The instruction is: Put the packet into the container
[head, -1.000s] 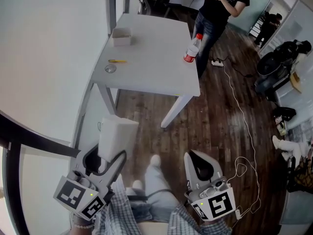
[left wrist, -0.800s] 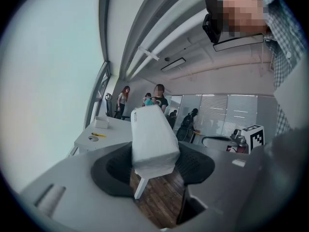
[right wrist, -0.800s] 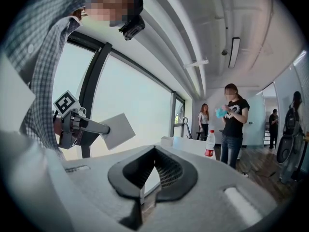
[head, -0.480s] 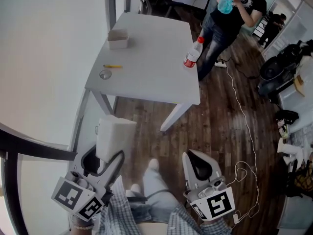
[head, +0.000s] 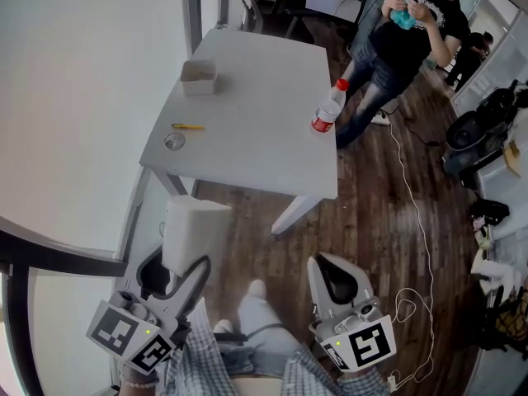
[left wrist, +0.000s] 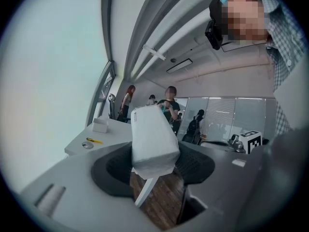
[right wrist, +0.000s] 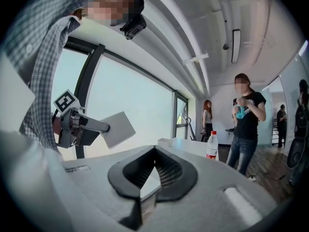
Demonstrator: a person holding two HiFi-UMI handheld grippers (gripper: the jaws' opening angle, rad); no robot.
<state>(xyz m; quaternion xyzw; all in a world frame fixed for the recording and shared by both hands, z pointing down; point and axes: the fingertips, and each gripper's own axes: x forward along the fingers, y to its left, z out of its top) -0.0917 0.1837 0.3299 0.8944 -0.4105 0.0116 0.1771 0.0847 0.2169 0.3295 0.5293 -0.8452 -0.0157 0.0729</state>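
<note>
A white rectangular packet (head: 194,236) stands up between the jaws of my left gripper (head: 177,264), which is shut on its lower end. In the left gripper view the packet (left wrist: 152,141) fills the centre, tilted back. The container, a small open white box (head: 199,77), sits at the far left of the white table (head: 264,151), well ahead of both grippers; it also shows in the left gripper view (left wrist: 100,125). My right gripper (head: 320,264) hangs beside the left one, shut and empty, its tips (right wrist: 154,150) meeting. From the right gripper view the packet (right wrist: 117,128) is at the left.
On the table stand a clear bottle with a red cap (head: 327,110), a yellow pen (head: 188,126) and a small round lid (head: 174,141). A person (head: 404,48) stands at the table's far right corner. A white cable (head: 412,213) trails over the wooden floor.
The table has come nearer and lower in the head view as both grippers travel toward it. The packet stays in the left gripper. The standing person has shifted right.
</note>
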